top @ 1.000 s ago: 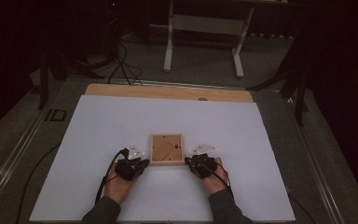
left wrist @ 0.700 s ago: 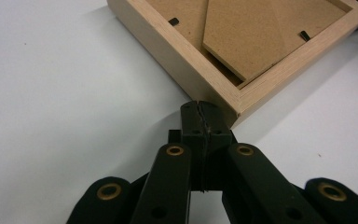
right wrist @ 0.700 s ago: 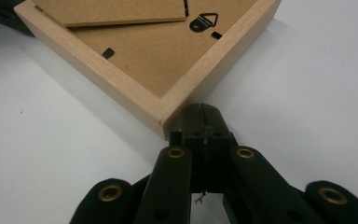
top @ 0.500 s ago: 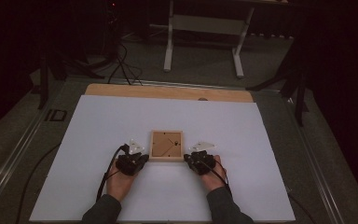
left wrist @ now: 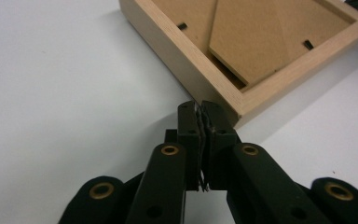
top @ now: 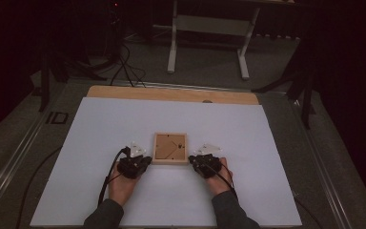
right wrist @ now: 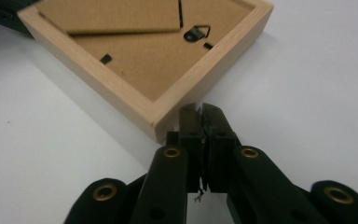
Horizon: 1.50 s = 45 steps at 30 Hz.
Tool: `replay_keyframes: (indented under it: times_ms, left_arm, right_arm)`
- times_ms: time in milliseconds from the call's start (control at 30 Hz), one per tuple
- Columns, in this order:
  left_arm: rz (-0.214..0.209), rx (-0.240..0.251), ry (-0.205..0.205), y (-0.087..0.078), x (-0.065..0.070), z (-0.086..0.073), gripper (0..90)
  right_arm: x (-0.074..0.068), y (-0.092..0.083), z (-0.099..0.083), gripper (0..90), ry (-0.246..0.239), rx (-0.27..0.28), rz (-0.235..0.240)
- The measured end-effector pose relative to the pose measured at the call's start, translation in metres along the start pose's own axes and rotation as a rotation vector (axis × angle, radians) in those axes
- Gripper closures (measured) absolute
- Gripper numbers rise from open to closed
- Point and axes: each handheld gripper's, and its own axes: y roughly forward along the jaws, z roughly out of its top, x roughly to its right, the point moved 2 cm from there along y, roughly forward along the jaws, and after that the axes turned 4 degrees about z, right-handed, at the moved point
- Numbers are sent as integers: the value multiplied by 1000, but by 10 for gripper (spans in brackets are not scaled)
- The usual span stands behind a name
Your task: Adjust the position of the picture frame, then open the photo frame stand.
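Both closed tight and empty, left gripper (top: 140, 162) and right gripper (top: 198, 162) beside square pale wooden picture frame (top: 170, 148) corners, maybe to nudge it

White sheet (top: 124, 129) covers most of the tabletop; bare wood strip (top: 171, 94) shows along far edge, w/ small dark spot (top: 207, 101) on it. Beyond table: grey floor, white frame on two legs (top: 208, 28) at back. Black cables (top: 124, 64) run over floor far left. Dark stand legs (top: 305, 86) on right. Room v. dim around edges.
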Motion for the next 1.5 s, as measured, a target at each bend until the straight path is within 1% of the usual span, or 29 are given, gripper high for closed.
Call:
replay_keyframes:
  times_ms: [133, 233, 333, 500, 600, 633, 767, 967, 1067, 1133, 1333, 1400, 1500]
  left_arm:
    - [-20, 43, 11, -7, -2, 1, 825]
    - [-20, 66, 14, -11, -3, 2, 791]
    - [-16, 83, 15, -15, -5, 3, 773]
    - [-3, 105, 17, -22, -8, 4, 727]
    - [3, 115, 22, -25, -9, 5, 702]
    - [2, 119, 20, -26, -9, 5, 693]
    - [-2, 135, 20, -30, -10, 6, 647]
    - [-6, 158, 8, -34, -11, 7, 600]
    - [-6, 163, 10, -36, -11, 8, 585]
    - [-6, 178, 12, -38, -11, 10, 581]
    - [-14, 202, 9, -43, -10, 14, 567]
    - [-19, 206, 14, -43, -9, 15, 564]
    - [-27, 214, 17, -43, -7, 18, 559]
  right_arm:
    - [3, -8, 1, 817, 1, 34, 7]
    - [6, -15, 3, 774, 1, 63, 10]
    - [7, -21, 4, 741, -12, 89, 14]
    - [12, -30, 4, 684, -27, 113, 11]
    - [15, -35, 4, 658, -25, 126, 12]
    - [16, -37, 4, 650, -32, 128, 10]
    - [18, -42, 3, 617, -32, 140, 3]
    - [22, -49, 2, 600, -24, 156, -9]
    - [24, -52, 2, 598, -23, 167, -12]
    - [24, -53, 2, 597, -22, 172, -11]
    - [22, -53, 2, 594, -29, 177, -7]
    - [20, -53, 2, 594, -30, 181, 4]
    - [18, -51, 3, 596, -37, 182, 8]
